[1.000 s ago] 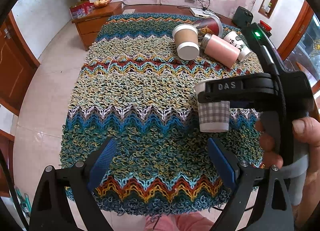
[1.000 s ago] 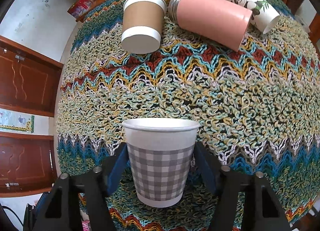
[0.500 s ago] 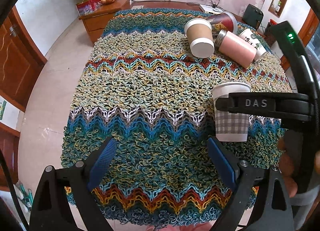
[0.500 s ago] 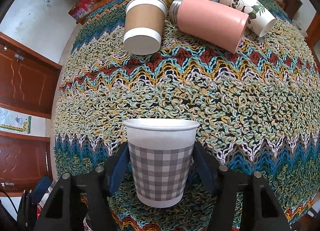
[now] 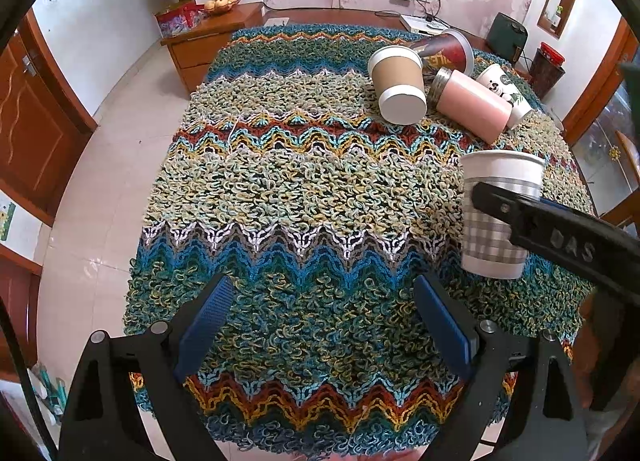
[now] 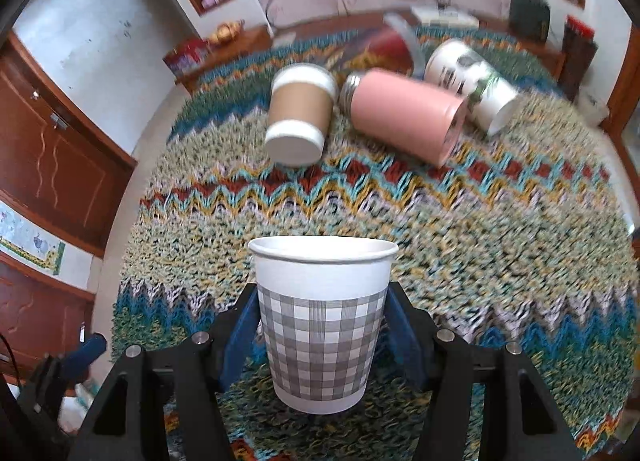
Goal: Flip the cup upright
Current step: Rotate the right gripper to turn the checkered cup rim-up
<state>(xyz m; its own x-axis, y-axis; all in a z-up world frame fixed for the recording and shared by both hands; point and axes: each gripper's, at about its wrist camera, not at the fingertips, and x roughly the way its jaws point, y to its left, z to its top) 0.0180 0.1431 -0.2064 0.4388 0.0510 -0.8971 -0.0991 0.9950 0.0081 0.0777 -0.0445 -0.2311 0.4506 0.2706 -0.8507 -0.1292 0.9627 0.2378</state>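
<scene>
In the left wrist view, the left hand-held gripper [image 5: 324, 325] hangs over the near edge of the worktop [image 5: 280, 189] with its blue pads wide apart and nothing between them. The checked paper cup [image 5: 496, 217] stands mouth-up off to the right, with the right hand-held gripper crossing in front of its wall. Whether its base rests on the looped woven cover or floats just above it cannot be told from here. Further back lie a brown sleeved cup [image 5: 400, 89], a pink tumbler [image 5: 472, 105], a panda-print cup [image 5: 502, 91] and a dark red cup [image 5: 448, 51], all on their sides and close together.

In the right wrist view, the right hand-held gripper [image 6: 322, 337] has its pads against both sides of the checked paper cup, clamped on its lower half, rim level. The background is smeared, which suggests the tool is in motion.

The main risk looks to be the release. The cover is thick and uneven, so a cup let go while tilted or short of the surface could tip back over. Thin paper walls could also buckle under too firm a squeeze. If the pads drag while opening, they may pull the light cup sideways. The idle left tool sits near enough that a careless swing could knock it.
</scene>
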